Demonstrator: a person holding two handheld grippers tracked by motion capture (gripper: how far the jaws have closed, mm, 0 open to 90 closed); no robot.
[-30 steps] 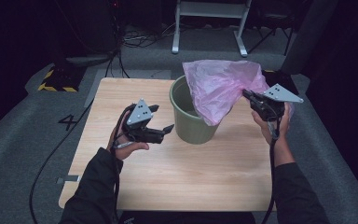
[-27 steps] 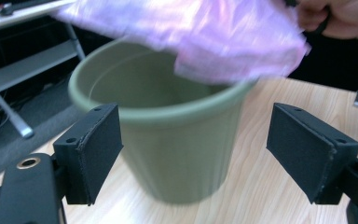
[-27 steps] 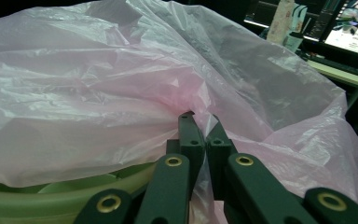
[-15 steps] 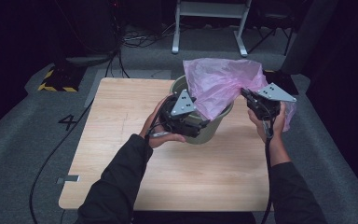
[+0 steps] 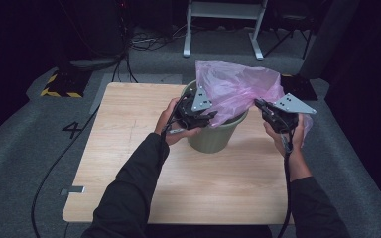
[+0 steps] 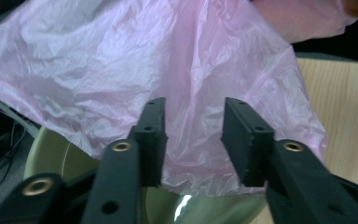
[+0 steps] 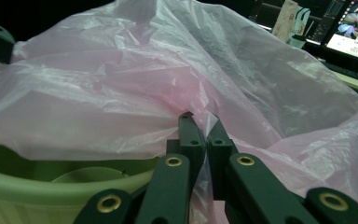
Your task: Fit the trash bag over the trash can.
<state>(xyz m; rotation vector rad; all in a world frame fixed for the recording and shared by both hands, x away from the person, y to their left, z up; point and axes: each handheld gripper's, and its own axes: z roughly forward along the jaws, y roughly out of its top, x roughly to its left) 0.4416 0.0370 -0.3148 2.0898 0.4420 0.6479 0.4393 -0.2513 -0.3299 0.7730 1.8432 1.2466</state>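
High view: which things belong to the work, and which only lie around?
In use: pink plastic bag, green bin, left gripper, right gripper.
Lying about: cables, white frame on the floor.

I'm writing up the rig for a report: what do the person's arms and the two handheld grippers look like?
Both arms wear dark long sleeves. The left gripper and right gripper are black, each topped by a grey three-cornered plate. Their flat black jaws carry brass-coloured rivets. A black cable trails from the right gripper along the forearm.
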